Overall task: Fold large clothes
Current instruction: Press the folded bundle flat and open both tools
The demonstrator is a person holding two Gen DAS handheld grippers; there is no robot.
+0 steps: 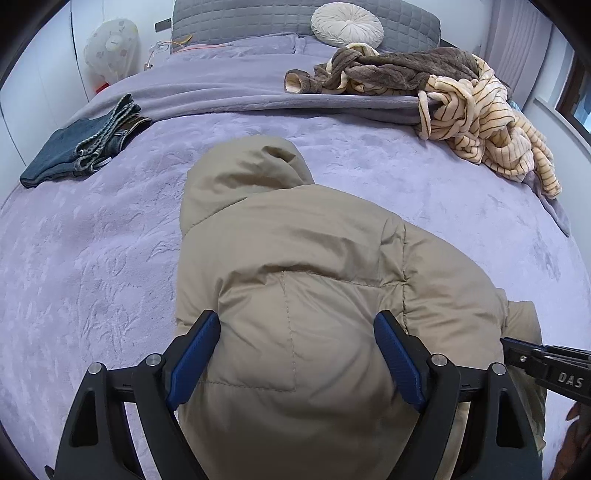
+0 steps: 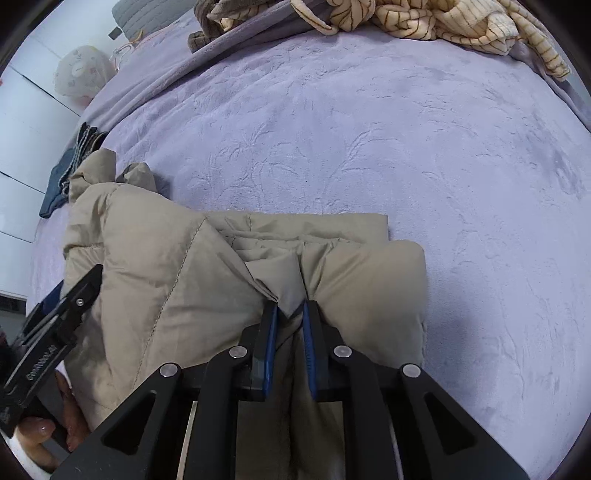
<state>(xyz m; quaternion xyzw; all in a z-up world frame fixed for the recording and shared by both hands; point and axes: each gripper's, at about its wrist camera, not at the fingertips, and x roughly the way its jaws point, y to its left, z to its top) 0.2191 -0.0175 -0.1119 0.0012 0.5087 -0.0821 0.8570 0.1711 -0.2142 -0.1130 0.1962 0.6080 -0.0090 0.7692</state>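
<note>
A beige puffer jacket (image 1: 295, 258) lies on the lilac bedspread (image 1: 92, 258), hood pointing toward the pillows. My left gripper (image 1: 297, 325) is open, its blue pads on either side of the jacket's padded back without pinching it. In the right wrist view the jacket (image 2: 166, 266) is partly folded, with a sleeve laid across. My right gripper (image 2: 290, 308) is shut on a fold of the jacket's fabric near its lower edge. The right gripper's body shows at the right edge of the left wrist view (image 1: 546, 362).
Folded jeans (image 1: 81, 147) lie at the far left of the bed. A heap of brown and cream striped fleece clothes (image 1: 443, 99) lies at the far right. A grey pillow (image 1: 258, 18) and a round white cushion (image 1: 347, 24) are at the headboard. The bedspread (image 2: 406, 147) stretches beyond the jacket.
</note>
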